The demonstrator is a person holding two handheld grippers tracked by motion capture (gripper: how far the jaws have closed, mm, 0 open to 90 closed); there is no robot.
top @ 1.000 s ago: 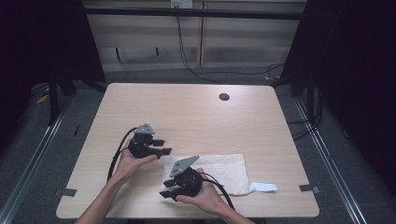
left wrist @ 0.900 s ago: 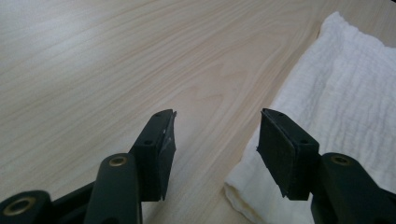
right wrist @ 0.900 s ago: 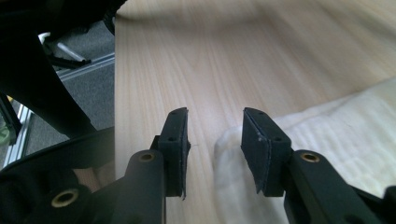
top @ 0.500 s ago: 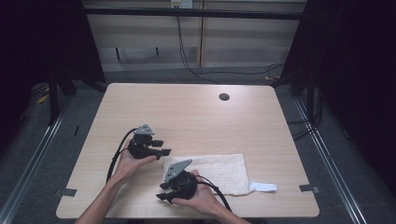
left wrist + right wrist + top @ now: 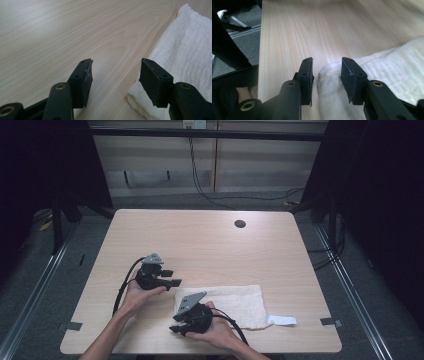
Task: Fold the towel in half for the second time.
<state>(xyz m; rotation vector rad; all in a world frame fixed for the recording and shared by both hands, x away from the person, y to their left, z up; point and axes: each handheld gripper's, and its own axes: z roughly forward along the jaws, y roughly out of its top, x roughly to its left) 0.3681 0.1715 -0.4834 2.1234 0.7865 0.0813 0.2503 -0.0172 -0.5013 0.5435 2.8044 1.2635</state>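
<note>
Both grippers sit low over the near half of the table point(image 5: 210, 245), working a white cloth point(image 5: 235, 302) that lies flat near the front edge, w/ a small tag point(image 5: 282, 320) poking out at its right end. The left gripper point(image 5: 172, 278) hovers by the cloth's far-left corner; in the left gripper view its jaws have just been opening and stand wide, nothing between them, the cloth's corner point(image 5: 140, 100) just beside the right-hand pad point(image 5: 150, 83) but not pinched. The right gripper point(image 5: 327, 72) is at the near-left corner, jaws roughly half apart, straddling a raised bit of cloth edge point(image 5: 328, 68), pads not pressing yet. Looks like the grab-the-corners step, prob. ahead of a fold. Next move calls for the right to close on that edge, and the left to shift over its corner & pinch, so both lift together.
</note>
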